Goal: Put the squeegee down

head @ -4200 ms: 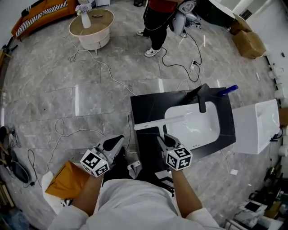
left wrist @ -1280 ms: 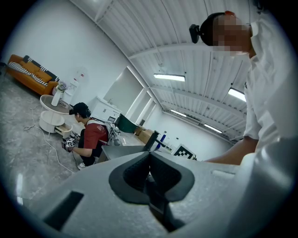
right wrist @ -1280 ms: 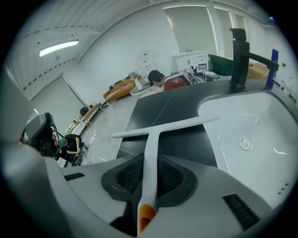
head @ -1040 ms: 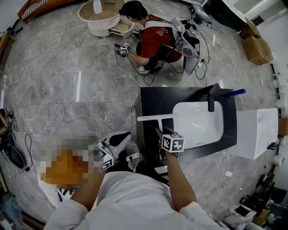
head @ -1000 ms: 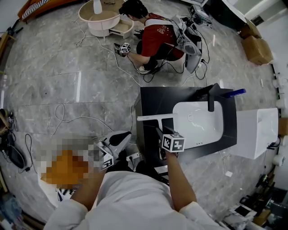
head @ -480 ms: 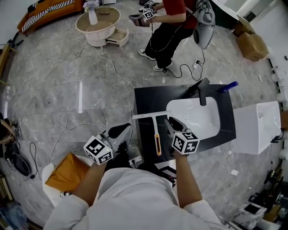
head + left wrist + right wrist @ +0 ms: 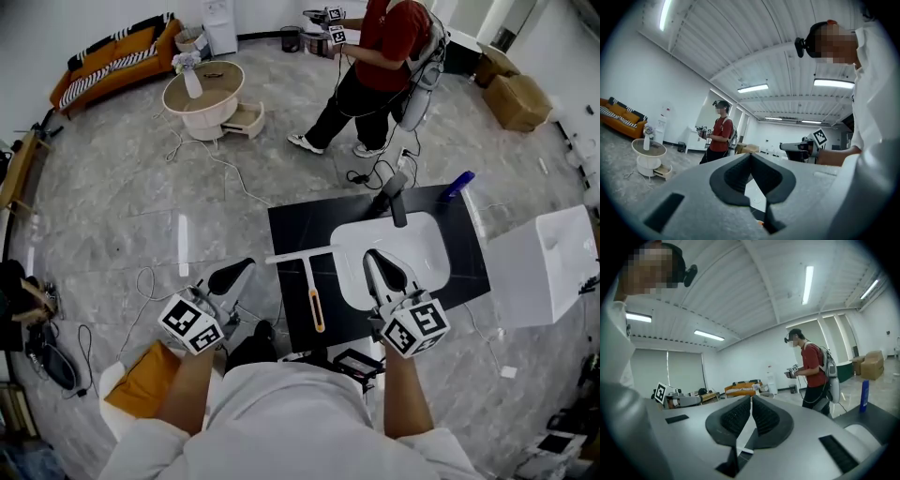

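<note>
Well, the squeegee [image 7: 309,281] lies flat on the black surface [image 7: 291,225], just left of the white sink [image 7: 427,248], so the put-down looks done. The right tongs [image 7: 373,258] are closing on nothing, and the left tongs [image 7: 244,267] sit pinched together, empty. Next, I'd judge, both simply draw clear. It's T-shaped: white blade at the far end, orange-gripped handle pointing near.

No words, brand names or numbers can be read anywhere. The only printed marks are black-and-white square patterns, which carry no letters or digits. They stand on the faces of the left cube [image 7: 192,323] and the right cube [image 7: 415,328]. Smaller ones show on the device [image 7: 335,25] held by the person in the red shirt [image 7: 386,33].
</note>
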Motion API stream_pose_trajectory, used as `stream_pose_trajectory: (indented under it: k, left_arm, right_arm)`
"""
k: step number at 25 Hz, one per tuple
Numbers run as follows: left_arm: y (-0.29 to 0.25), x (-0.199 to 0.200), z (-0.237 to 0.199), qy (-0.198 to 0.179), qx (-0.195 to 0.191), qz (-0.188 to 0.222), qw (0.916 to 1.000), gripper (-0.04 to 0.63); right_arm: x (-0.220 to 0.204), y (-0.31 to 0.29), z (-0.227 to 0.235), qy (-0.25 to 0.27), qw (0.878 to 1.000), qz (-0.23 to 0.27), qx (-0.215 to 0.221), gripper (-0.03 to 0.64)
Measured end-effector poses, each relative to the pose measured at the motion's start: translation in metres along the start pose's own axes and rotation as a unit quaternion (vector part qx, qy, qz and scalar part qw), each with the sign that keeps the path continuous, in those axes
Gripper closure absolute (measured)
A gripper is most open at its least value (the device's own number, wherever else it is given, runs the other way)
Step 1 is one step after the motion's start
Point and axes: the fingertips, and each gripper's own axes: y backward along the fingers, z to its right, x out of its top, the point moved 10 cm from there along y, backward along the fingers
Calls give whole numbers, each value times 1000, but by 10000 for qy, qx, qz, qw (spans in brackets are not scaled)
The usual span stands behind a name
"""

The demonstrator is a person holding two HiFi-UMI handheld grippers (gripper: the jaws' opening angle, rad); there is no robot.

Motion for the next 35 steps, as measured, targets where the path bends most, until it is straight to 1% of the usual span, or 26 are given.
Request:
stream_pose_trajectory:
  k: [3,6,9,12,16,18,21,26,30,33,35]
  left_arm:
    - [1,15,27,-145,-37,137,9998,580]
    - [3,28,56,-240,-68,343,9991,580]
    - [10,37,84,-322,-40,566,9979,580]
    - [20,39,114,-456,82,630,9969,580]
    - [29,30,152,-666,366,602,9953,580]
    - [31,19,165,-779,581,518,9939,580]
    - [35,4,175,-786,951,383,9916,580]
    - [45,-7,177,-758,1446,257,9862,580]
    - [45,-8,169,-739,1817,265,9802,580]
    - [44,-17,168,-678,1927,184,9787,580]
    - [44,-23,166,-585,1945,151,9790,580]
  right_arm:
    - [21,34,-3,332,9981,449,243,597]
    - [36,67,-6,622,9939,780,477,600]
    - [42,100,-9,862,9888,1035,650,603]
    - [40,130,-11,1057,9838,1209,800,603]
    - [27,156,-4,1181,9831,1176,760,603]
    - [18,163,4,1076,9859,1103,659,603]
    - [8,167,12,914,9891,999,572,603]
    - [3,167,8,920,9900,924,543,603]
    - [7,158,13,924,9918,816,330,603]
    - [5,154,22,840,9934,755,183,603]
    - [2,153,22,810,9936,765,177,603]
